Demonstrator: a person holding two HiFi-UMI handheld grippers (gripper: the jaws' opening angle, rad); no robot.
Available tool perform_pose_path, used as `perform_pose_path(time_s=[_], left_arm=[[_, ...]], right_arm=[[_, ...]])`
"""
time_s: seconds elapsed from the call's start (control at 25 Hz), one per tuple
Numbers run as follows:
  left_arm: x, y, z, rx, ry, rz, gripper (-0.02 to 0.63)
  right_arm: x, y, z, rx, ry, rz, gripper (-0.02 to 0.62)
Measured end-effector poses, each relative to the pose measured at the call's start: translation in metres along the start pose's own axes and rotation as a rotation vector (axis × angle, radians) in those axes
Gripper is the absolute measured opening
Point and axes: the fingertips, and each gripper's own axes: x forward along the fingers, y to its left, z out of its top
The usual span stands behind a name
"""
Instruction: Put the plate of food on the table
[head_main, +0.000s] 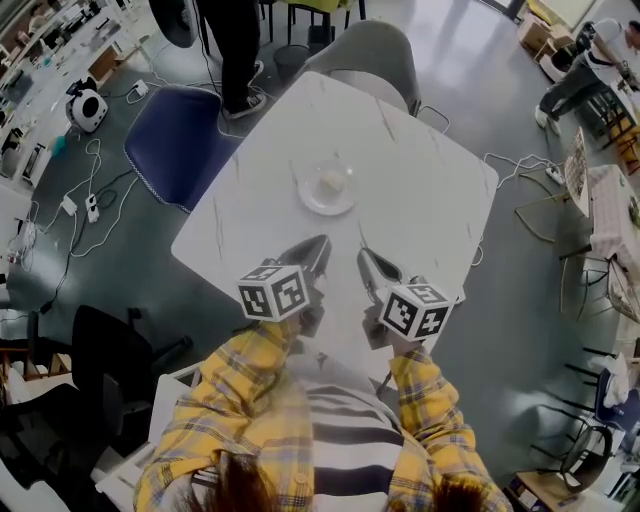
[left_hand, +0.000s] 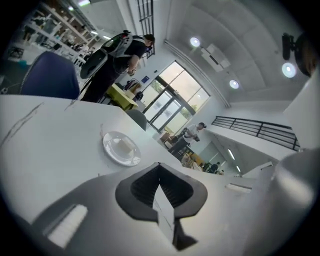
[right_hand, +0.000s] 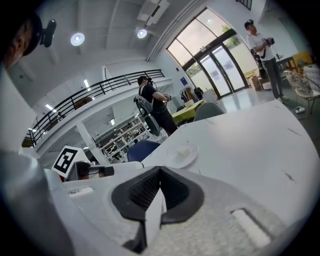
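Plate of food (head_main: 327, 187) sits mid-frame on the white table (head_main: 440, 200), straight above my left gripper (head_main: 320, 245) and up-left of my right gripper (head_main: 365, 260), both jaws pressed together on nothing, left nearer.

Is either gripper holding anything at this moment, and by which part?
Nothing is held. The left gripper and right gripper both have jaws shut on nothing; the plate of food rests on the table, apart from both.
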Motion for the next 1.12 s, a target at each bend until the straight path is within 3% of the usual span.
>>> perform_pose_path(time_s=[0.16,0.36,0.56,0.84,1.12], left_arm=[[-0.022,-0.005,-0.011,0.125,0.035,-0.01,-0.005],[-0.042,-0.011,-0.019,0.175,0.045,-0.025,-0.008],[-0.059,-0.015,-0.023,0.278,0.024,-0.01,-0.009],[-0.071,-0.025,-0.032,0.276,-0.011,-0.013,-0.012],[-0.083,-0.025,-0.046,0.25,-0.03,0.041,-0.014]], right_arm=[[-0.006,0.015,-0.01,-0.007,-0.016,-0.019,-0.002],[-0.016,0.027,-0.015,-0.018,-0.035,-0.046,-0.002],[-0.023,0.037,-0.021,-0.043,-0.037,-0.065,-0.002],[-0.03,0.042,-0.026,-0.057,-0.03,-0.063,-0.002],[-0.041,0.045,-0.038,-0.058,-0.016,-0.036,-0.002]])
